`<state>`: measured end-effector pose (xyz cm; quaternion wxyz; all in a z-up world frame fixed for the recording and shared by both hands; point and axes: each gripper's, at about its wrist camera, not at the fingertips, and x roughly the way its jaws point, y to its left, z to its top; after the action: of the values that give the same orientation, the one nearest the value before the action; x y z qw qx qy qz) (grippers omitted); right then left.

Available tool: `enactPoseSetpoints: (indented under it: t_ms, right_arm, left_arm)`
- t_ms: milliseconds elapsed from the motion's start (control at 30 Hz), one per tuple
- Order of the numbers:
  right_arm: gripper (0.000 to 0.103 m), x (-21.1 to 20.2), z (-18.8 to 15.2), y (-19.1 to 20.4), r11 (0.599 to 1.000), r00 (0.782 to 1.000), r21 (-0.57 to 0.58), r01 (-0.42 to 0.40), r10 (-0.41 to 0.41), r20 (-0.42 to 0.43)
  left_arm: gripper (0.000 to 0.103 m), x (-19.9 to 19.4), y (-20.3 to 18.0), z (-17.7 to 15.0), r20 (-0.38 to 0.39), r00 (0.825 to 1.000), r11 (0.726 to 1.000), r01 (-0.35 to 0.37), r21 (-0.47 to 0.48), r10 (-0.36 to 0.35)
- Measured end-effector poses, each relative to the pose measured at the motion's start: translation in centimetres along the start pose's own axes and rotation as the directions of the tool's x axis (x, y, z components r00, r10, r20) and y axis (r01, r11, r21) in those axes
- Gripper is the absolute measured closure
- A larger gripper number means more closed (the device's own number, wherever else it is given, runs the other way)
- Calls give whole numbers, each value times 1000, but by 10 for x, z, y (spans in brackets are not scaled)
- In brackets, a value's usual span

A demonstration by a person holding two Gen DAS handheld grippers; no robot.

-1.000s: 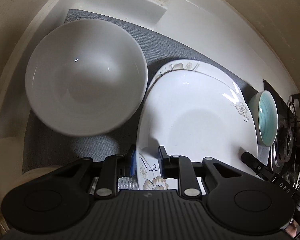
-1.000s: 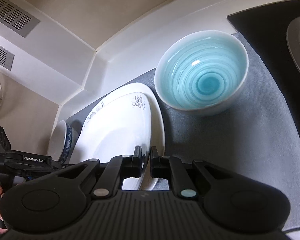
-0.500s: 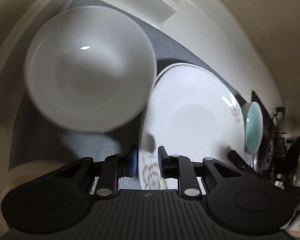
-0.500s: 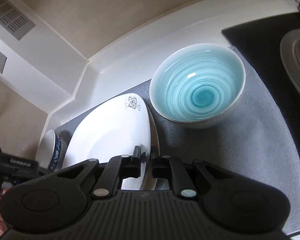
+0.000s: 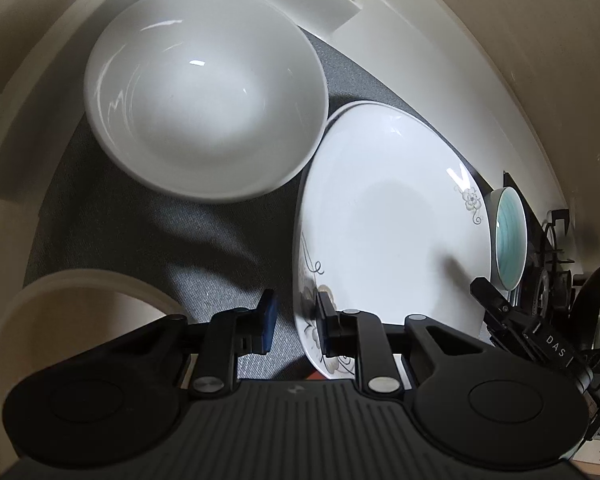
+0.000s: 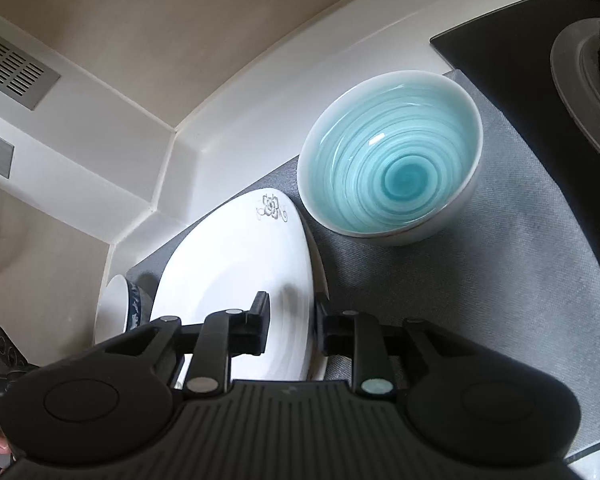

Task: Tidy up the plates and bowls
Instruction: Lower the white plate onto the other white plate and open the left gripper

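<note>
Now the flowered plates [image 5: 392, 232] lie stacked on the grey mat [image 6: 480, 280] on the counter, between the white bowl [image 5: 204, 92] at far left and the blue bowl [image 6: 392, 160] at right. Left tool [image 5: 294, 320] straddles the plates' near-left rim, its blue pad off it. Right tool [image 6: 290, 326], jaws just opening, straddles the opposite rim without pressing.
</note>
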<state>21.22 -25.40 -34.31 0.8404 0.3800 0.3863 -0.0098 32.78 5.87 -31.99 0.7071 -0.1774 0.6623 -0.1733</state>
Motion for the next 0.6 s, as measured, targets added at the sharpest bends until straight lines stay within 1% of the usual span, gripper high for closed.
enactPoseSetpoints:
  t_ms: [33,67,100,133,167,233,300,367,467,500,533,567,600]
  right_arm:
    - [73,-1,-1,0,1000,1000,0,-2,2,1]
    - [65,-3,-1,0,1000,1000,11,-18,18,3]
    - [52,-4,-2,-1,998,999,27,-48,48,4]
    - [47,-6,-3,-2,997,998,35,-64,63,7]
    - [40,-7,-4,0,998,999,29,-50,50,8]
    - [39,-10,-7,3,999,999,15,-48,48,9]
    - [33,-14,-10,5,998,998,6,-55,55,7]
    - [32,-16,-15,7,999,999,-6,-45,45,5]
    - [32,-23,-24,9,999,999,-27,35,-34,14]
    - [37,-26,-29,9,998,999,-36,52,-51,12]
    - [47,-29,-33,10,998,999,-48,51,-51,8]
    - [76,-30,-36,9,997,999,-55,50,-50,-7]
    - [93,-30,-38,8,997,998,-48,61,-62,-26]
  left_arm:
    - [81,0,1,0,-3,1000,1000,5,-5,-5]
    - [81,1,1,0,-6,1000,1000,11,-11,-11]
    - [81,1,3,0,-10,1000,1000,21,-18,-21]
    - [81,0,3,0,-13,999,999,32,-23,-32]
    - [81,0,3,0,-12,999,999,41,-25,-41]
    - [81,-3,3,1,-6,999,999,47,-22,-47]
    - [81,-3,2,1,-5,998,998,57,-23,-57]
    - [81,1,-4,-1,-4,999,998,54,-19,-54]
    - [81,2,-8,-2,0,999,999,43,-8,-43]
    - [81,0,-7,-3,1,999,999,41,-4,-41]
    - [81,-1,-8,-4,4,999,999,35,8,-35]
    - [82,-4,-8,-6,9,1000,999,24,28,-25]
    - [83,-2,-13,-7,14,1000,999,11,48,-11]
